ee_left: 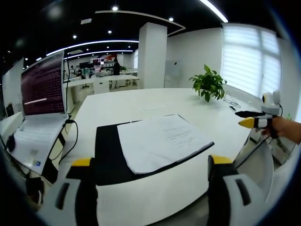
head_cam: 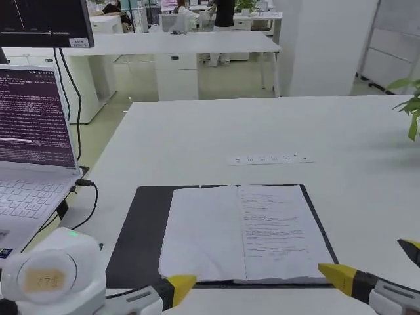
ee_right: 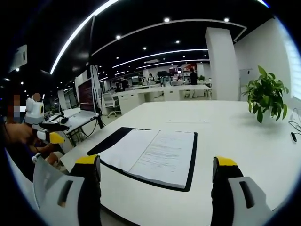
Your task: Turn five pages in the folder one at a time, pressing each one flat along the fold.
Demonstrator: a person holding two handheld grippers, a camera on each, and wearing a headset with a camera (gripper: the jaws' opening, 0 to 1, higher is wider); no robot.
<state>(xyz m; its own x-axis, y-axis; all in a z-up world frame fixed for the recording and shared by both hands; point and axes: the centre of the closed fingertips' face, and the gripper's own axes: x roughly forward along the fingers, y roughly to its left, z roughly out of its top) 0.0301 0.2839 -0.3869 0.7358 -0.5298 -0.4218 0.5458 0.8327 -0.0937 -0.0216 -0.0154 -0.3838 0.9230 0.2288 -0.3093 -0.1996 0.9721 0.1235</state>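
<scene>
Your folder (head_cam: 139, 230) lies open and flat on the table (head_cam: 354, 131), just ahead of both claws. Your left claw (ee_left: 150, 161) is spread wide and empty, and so is your right claw (ee_right: 156, 161); both are apart from the folder. The head view's bottom edge cuts both claws off, leaving one left tip in sight. The right page (head_cam: 279, 226) carries print too small to read; the left page (head_cam: 203, 233) looks blank.

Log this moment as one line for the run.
folder open on table | left tool open, empty | right tool open, empty | no page lifted
</scene>
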